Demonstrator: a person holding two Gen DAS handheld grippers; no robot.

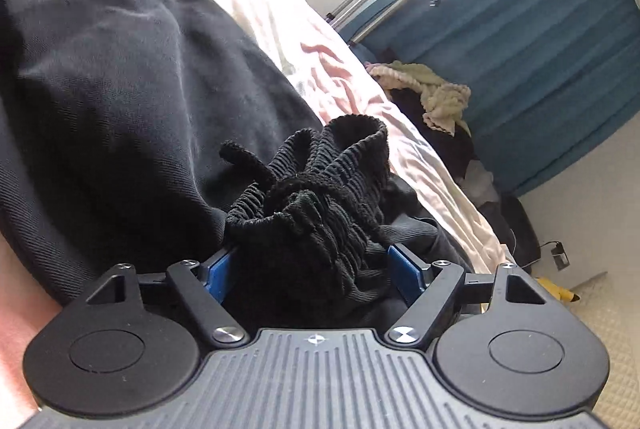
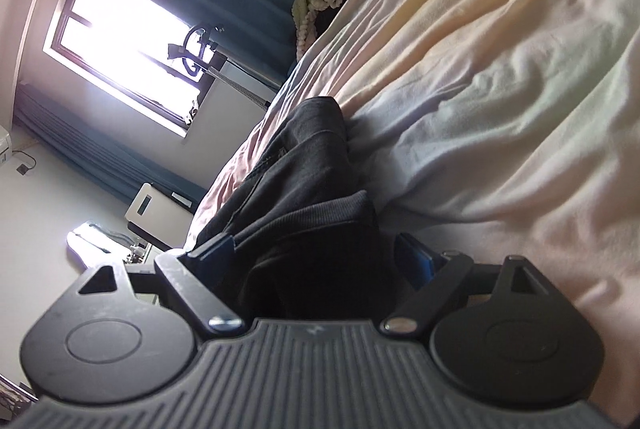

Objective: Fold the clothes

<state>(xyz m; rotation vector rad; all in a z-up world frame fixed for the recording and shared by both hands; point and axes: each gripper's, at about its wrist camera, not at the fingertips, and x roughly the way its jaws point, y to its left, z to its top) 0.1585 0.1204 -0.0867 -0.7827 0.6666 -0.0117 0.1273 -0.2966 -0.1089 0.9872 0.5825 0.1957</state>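
A black garment (image 1: 112,77) lies spread over the pale bedsheet (image 1: 352,85). My left gripper (image 1: 312,261) is shut on its bunched ribbed elastic waistband (image 1: 320,181), which fills the gap between the blue pads (image 1: 404,265). In the right wrist view my right gripper (image 2: 316,249) is shut on a folded edge of the same dark garment (image 2: 296,165), with a ribbed hem between the jaws. The fingertips of both grippers are hidden by cloth.
The crumpled pale bedsheet (image 2: 500,77) covers the bed. A cream knitted item (image 1: 436,93) and dark clothes lie at the bed's far edge by teal curtains (image 1: 540,41). A bright window (image 2: 132,41) and a white appliance (image 2: 156,213) stand beyond the bed.
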